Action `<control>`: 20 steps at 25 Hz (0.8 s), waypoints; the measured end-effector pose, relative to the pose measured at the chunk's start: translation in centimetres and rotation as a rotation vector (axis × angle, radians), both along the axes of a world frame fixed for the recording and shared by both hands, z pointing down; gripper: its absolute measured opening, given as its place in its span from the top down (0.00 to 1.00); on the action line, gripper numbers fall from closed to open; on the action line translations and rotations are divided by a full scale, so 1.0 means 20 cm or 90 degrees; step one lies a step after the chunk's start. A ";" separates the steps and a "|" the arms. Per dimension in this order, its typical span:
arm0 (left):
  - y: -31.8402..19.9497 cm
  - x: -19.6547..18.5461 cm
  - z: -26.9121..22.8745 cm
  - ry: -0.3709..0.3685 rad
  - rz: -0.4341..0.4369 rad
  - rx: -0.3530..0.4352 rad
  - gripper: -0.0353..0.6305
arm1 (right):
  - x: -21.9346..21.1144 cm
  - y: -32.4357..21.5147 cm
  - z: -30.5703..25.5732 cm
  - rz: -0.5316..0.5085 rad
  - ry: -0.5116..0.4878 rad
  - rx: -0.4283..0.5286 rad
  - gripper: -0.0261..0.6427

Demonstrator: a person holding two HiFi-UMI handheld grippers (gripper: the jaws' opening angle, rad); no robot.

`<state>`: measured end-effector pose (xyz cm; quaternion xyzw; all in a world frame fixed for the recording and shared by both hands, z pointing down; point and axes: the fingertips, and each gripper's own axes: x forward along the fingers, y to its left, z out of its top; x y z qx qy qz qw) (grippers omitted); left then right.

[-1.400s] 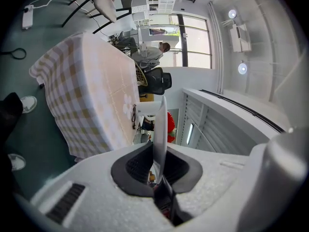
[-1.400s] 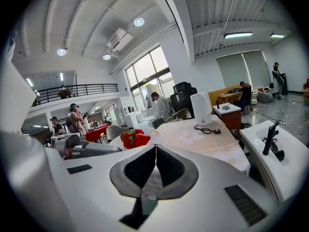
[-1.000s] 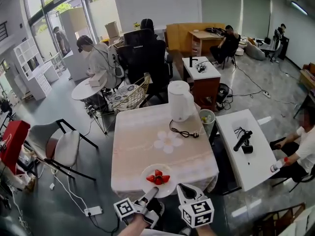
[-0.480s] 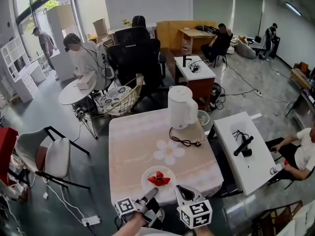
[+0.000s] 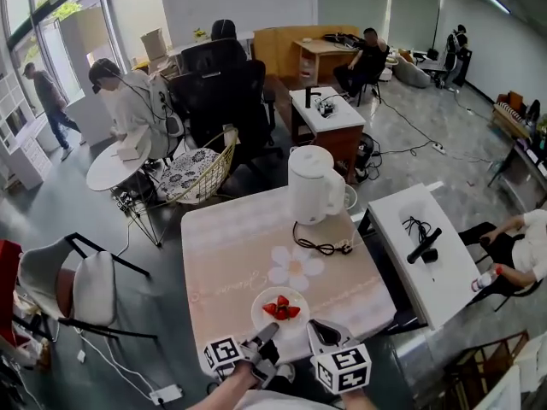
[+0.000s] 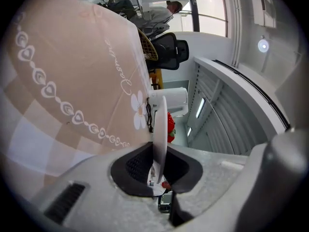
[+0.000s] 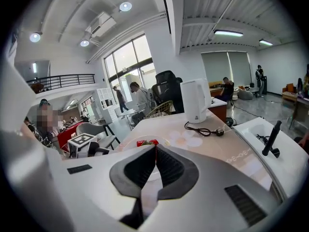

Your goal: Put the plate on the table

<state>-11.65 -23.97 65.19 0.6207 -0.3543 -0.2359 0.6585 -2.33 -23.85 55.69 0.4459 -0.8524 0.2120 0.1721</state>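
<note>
A white plate point(image 5: 280, 311) carrying red strawberries point(image 5: 280, 308) is over the front part of the table point(image 5: 231, 254), which has a pink cloth with a flower pattern. My left gripper point(image 5: 266, 331) is shut on the plate's near rim. In the left gripper view the plate point(image 6: 159, 124) shows edge-on between the pads, with the strawberries point(image 6: 171, 123) beyond. My right gripper point(image 5: 315, 326) sits just right of the plate, shut with nothing in it. Its pads point(image 7: 155, 151) meet, with the strawberries point(image 7: 146, 142) ahead. I cannot tell whether the plate touches the cloth.
A white kettle point(image 5: 310, 184) stands at the table's far right, its black cable point(image 5: 320, 246) trailing toward the middle. A white side table point(image 5: 427, 267) with a black tool point(image 5: 423, 246) stands to the right, and a person point(image 5: 521, 246) sits beyond it. A grey chair point(image 5: 81, 284) stands to the left.
Both grippers have come forward and lower toward the table. The plate with strawberries now lies farther in over the table's front edge, still in the left gripper.
</note>
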 end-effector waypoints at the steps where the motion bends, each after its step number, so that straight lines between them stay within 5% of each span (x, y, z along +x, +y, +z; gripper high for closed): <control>1: -0.02 0.00 0.01 -0.004 0.009 -0.001 0.91 | 0.00 -0.01 0.01 0.007 -0.001 -0.003 0.95; 12: -0.23 0.04 0.11 -0.059 0.086 -0.017 0.91 | 0.00 -0.08 0.04 0.056 0.003 -0.012 0.95; 20: -0.30 0.03 0.19 -0.089 0.091 -0.041 0.91 | 0.03 -0.08 0.06 0.070 0.011 -0.020 0.95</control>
